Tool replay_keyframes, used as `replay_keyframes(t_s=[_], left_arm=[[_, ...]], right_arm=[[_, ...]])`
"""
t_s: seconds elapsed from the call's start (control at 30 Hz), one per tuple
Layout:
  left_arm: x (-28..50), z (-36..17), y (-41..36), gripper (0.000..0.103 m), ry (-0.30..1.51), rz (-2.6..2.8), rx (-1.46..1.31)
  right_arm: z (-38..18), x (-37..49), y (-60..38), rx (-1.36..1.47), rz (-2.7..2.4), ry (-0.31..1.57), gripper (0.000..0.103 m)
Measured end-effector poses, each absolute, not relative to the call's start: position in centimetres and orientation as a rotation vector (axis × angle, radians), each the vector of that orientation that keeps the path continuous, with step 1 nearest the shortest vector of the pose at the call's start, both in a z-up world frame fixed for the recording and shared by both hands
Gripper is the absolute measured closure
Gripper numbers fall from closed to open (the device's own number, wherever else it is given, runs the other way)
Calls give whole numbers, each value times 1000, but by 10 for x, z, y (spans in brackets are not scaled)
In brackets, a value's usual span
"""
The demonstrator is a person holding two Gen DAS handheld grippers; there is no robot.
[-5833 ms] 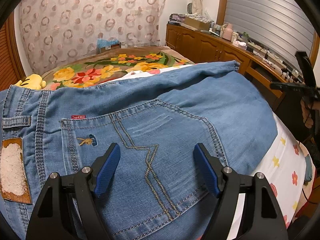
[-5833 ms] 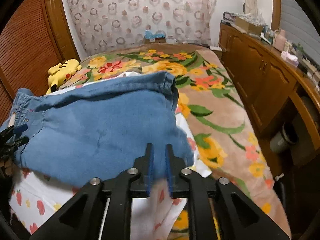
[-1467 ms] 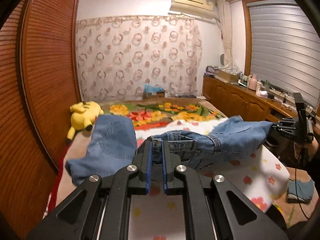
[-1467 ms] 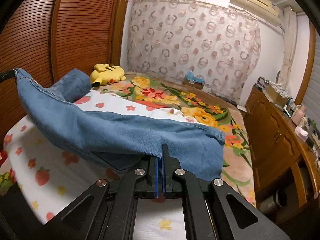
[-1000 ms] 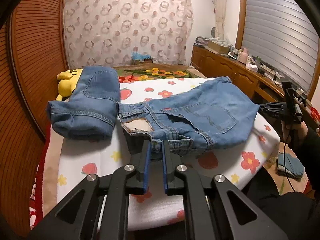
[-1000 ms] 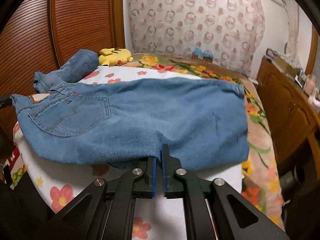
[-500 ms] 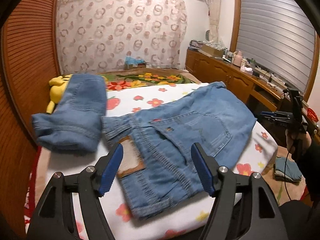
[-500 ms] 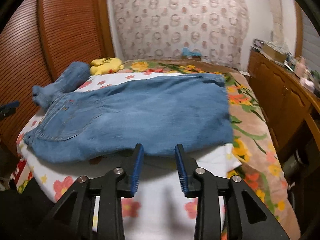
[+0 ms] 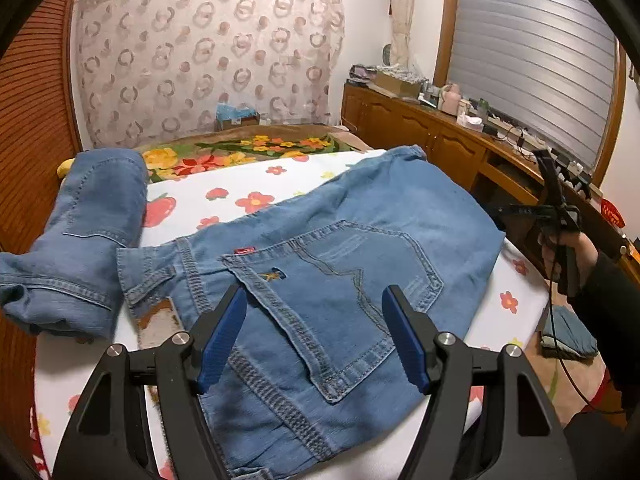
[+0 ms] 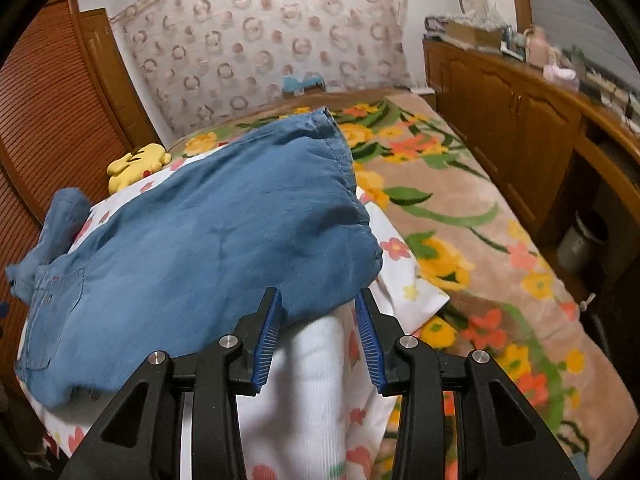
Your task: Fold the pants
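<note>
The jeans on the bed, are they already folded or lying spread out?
Partly folded. The jeans lie flat on the flowered sheet, back pocket up, doubled into one short panel, hem beside the waistband.

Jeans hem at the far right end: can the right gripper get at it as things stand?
Probably yes. The right gripper, jaws opening, sits at the jeans' near edge; nothing lies across the denim toward the hem.

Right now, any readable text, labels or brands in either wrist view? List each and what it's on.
None reads clearly.
Red tab above the jeans back pocket: lettering too small.
Waistband patch: worn, nothing legible.
Red item at the right edge: pale marks, unreadable.
Blue box behind the bed: blurred.
</note>
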State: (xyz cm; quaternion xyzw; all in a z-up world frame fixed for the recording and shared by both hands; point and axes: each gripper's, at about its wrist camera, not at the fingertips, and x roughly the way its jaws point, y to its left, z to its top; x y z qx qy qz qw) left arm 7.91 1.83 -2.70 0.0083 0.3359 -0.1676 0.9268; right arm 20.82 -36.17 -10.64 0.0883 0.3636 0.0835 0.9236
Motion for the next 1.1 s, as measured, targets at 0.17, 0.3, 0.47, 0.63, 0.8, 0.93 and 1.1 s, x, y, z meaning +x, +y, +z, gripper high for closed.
replay_keyframes(t_s=[0.17,0.3,0.47,0.63,0.8,0.93,1.1], left_arm=[[80,-32,14,32,705,-347,16],[80,-35,12,32,710,-347,14],[80,-39,11,32,719,-348,14],[79,-42,11,32,724,-346,9],[74,-40,16,32,715,-335,1],[67,-32,26,32,693,-317,-10],[61,-24,45,32,665,-282,-23]], right_arm=[[-107,224,-363,185,170,798,63],[-102,225,-366,194,182,808,74],[-95,220,-364,116,166,784,98],[-79,209,-369,106,166,729,101],[-44,195,-354,84,206,631,101],[-12,183,-319,38,285,556,101],[20,161,-257,-25,439,480,101]])
